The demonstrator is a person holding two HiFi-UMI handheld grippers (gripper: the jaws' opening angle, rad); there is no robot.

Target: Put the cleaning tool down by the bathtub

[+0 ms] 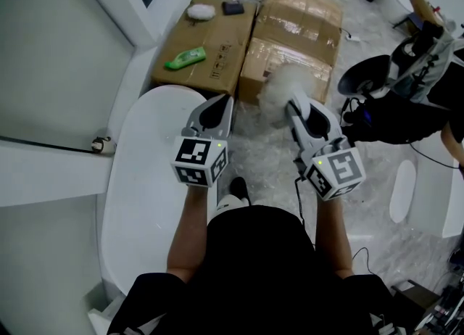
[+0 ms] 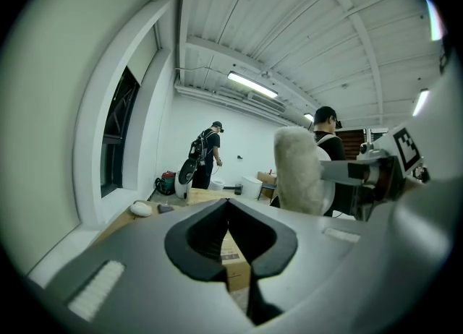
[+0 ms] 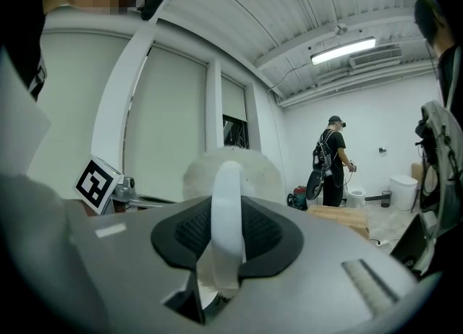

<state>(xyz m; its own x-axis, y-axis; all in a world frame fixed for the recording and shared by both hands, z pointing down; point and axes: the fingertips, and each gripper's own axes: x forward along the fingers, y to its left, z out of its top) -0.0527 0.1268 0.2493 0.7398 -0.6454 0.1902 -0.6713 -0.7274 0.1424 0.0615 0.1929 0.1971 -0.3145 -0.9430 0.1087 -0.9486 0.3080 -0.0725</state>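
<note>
Holds a gripper in each hand above the far end of the bathtub (image 1: 138, 181). Grasps the tool (image 1: 279, 88) in the right gripper (image 1: 291, 105). Has the right fingers (image 3: 271, 236) clenched on the tool's white handle, with the fluffy white head sticking out past the tips. Carries the tool in the air, over the pale floor (image 1: 254, 156) just right of the bathtub's far rim and just in front of the right box (image 1: 297, 25). Appears, from the head view, to touch neither bathtub nor floor; cannot tell there whether the fluff brushes the right box.

Holds the left gripper (image 1: 220, 105) just left of the right one, over the bathtub's far right edge, apart from the tool. Shows the left fingers (image 2: 190, 251) clenched, tips meeting at the far end, with nothing between them. Shows only cardboard through the loop of the pads. Shows, in the left gripper view, the fluffy head off to the right.

Shows two cardboard boxes on the floor beyond the bathtub, side by side and touching. Finds on the left box (image 1: 210, 72) a green bottle (image 1: 185, 57) lying flat. Finds near its far edge a white lump (image 1: 201, 11) and a small dark item (image 1: 233, 7).

Shows a person (image 3: 333, 160) standing far off by the back wall.
</note>
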